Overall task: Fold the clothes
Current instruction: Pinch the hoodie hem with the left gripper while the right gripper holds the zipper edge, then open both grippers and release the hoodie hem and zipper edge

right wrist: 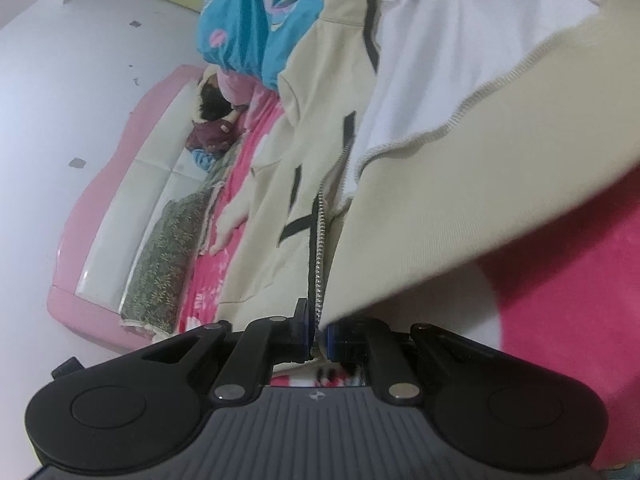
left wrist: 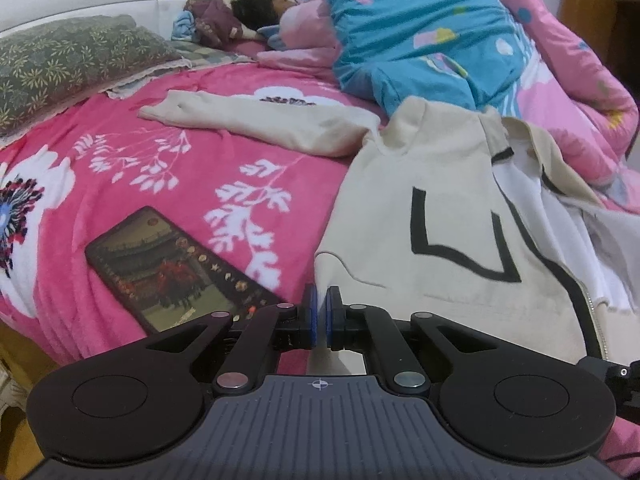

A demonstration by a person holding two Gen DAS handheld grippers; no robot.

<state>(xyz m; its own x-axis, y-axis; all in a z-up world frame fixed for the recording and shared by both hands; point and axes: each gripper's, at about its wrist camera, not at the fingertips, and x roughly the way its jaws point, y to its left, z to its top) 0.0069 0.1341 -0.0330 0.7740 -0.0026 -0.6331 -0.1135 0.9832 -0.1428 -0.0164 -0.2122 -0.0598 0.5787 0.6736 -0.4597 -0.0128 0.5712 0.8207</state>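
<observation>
The cream jacket [left wrist: 440,200] is lifted off the pink bed [left wrist: 180,168] — its hem corner pinched by the left gripper [left wrist: 321,300], its zipper edge clamped in the right gripper [right wrist: 318,320] — presumably to spread it for folding.

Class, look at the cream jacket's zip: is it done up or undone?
Undone. In the right wrist view the jacket front hangs apart along the zip, showing the white lining.

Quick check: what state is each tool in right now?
Left tool: shut on the cream jacket hem.
Right tool: shut on the jacket's zipper edge.
</observation>
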